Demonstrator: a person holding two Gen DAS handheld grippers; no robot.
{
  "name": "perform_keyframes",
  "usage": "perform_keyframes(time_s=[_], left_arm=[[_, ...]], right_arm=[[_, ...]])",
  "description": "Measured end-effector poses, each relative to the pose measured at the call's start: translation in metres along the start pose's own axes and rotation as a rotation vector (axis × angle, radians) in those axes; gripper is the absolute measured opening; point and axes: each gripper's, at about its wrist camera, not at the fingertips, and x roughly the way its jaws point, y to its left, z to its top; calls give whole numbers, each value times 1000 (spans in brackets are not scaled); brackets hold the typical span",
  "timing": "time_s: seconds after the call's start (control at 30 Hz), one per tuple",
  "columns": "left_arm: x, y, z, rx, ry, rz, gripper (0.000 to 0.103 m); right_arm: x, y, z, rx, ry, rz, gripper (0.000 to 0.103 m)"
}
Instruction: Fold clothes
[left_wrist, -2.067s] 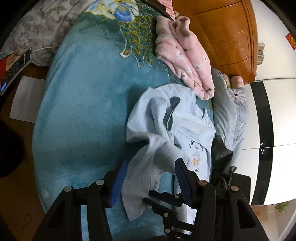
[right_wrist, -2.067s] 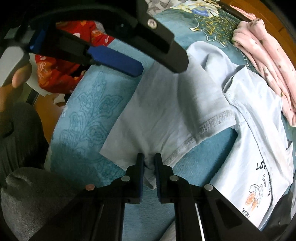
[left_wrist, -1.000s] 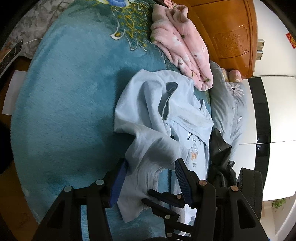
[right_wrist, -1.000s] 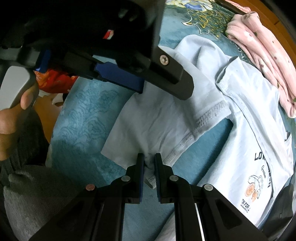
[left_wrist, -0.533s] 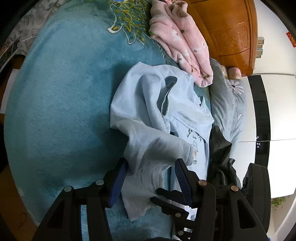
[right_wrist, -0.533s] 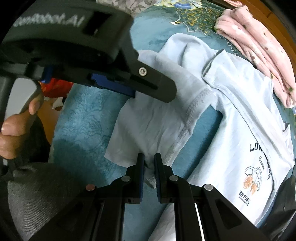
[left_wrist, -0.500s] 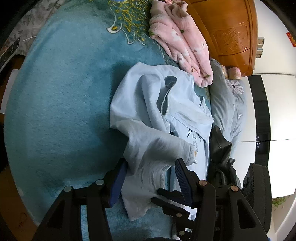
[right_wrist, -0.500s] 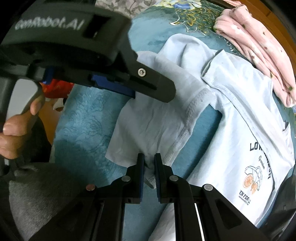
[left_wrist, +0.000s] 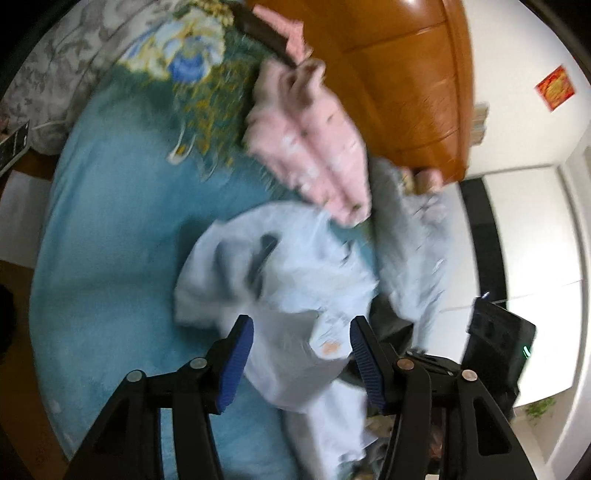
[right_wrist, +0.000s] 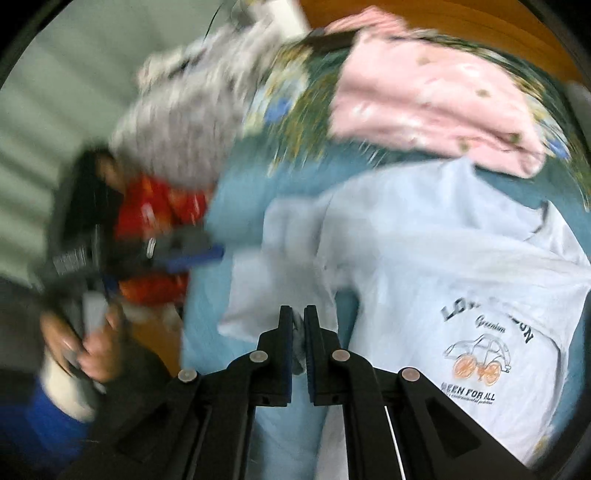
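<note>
right gripper: clenched on a fold of the light-blue shirt | left gripper: spread wide, above the shirt | shirt: crumpled on teal blanket, just beside pink garment

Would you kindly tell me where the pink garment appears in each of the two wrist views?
Left wrist view: the pink garment lies upper centre, above the light blue shirt.
Right wrist view: it lies upper right, again beyond the shirt.
Shared landmark: the shirt's orange-wheeled car print, blurred in the left view.
</note>
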Motion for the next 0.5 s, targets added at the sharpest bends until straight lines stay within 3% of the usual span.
perform_keyframes(time_s=[0.07,0.2,0.5], left_arm=[[0,-4,4,21,-1,15,62],[11,2,5,21,29,51,62],[47,22,1,-11,97,120,62]], right_arm=[[-18,-24,32,73,-67,30,5],[-62,-54,66,208,-202,36,3],[-98,-153,83,411,-317,-214,3]])
